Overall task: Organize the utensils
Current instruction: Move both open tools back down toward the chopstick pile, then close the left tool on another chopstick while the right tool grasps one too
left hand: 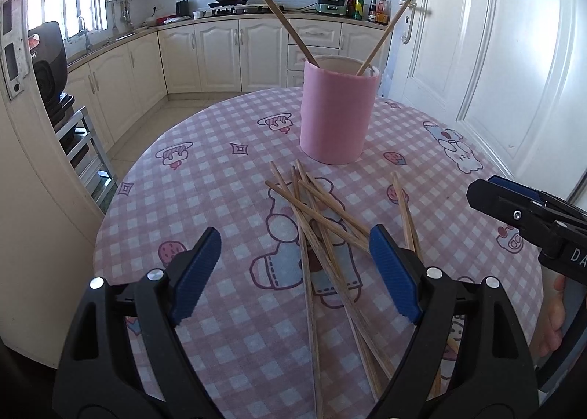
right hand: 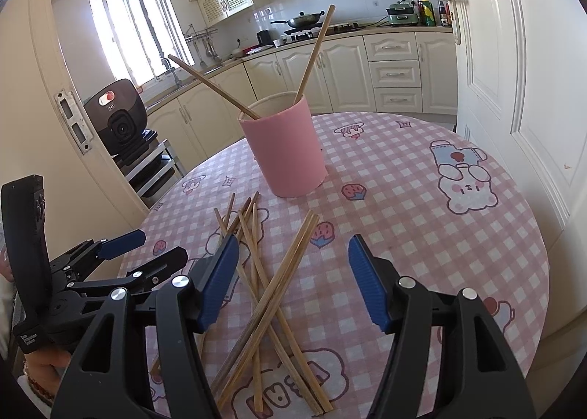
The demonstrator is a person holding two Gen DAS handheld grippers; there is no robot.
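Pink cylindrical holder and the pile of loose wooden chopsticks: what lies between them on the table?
Only bare pink checked tablecloth lies between the pink cylindrical holder and the loose wooden chopsticks; both wrist views show this short gap.

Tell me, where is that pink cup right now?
The pink cup stands upright on the checked tablecloth, just beyond the loose chopsticks, with two chopsticks already leaning inside it.
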